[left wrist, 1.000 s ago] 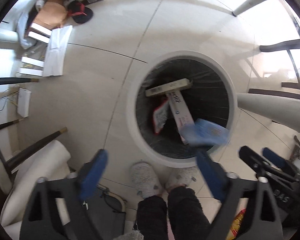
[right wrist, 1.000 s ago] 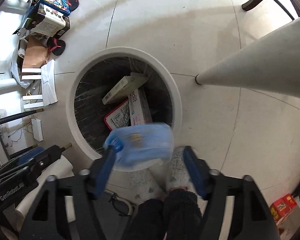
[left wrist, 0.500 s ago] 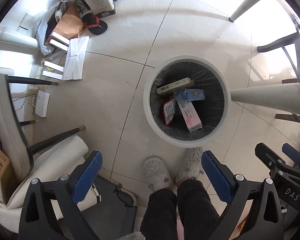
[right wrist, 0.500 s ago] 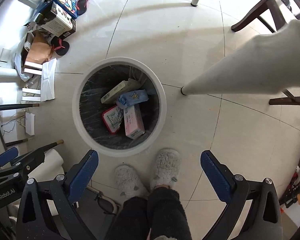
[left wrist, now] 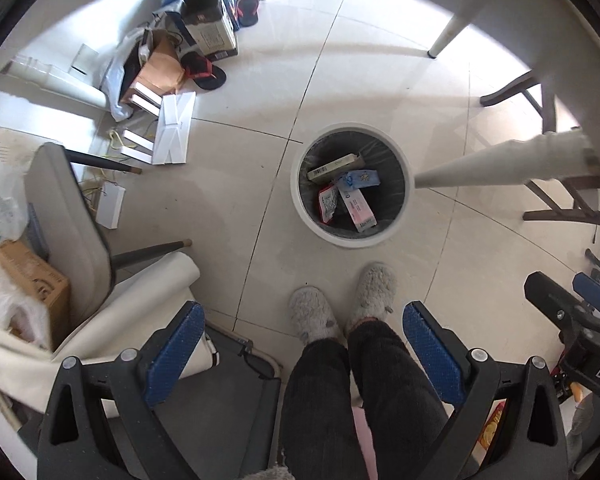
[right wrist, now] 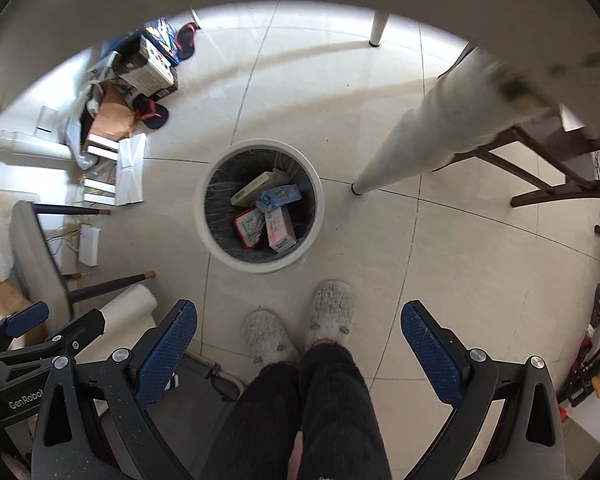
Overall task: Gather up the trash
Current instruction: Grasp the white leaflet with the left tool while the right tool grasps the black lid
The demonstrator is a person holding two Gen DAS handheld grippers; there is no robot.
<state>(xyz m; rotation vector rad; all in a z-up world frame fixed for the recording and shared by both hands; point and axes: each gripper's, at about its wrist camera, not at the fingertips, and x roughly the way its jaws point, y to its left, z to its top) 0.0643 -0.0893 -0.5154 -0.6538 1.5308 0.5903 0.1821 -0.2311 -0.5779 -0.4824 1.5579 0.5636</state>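
Red pack (right wrist: 249,227) half-hidden in bin (right wrist: 314,220) (label unreadable); left gripper (left wrist: 304,344) & right gripper (right wrist: 299,340) wide apart, empty.

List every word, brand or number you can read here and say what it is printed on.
"GenRobot": on the left gripper body, cut off at its end, right wrist view.
"DAS": on the right gripper body, cut off, left wrist view.
Boxes and packets in the bin: print too small to read.
Boxes by the wall: unreadable.
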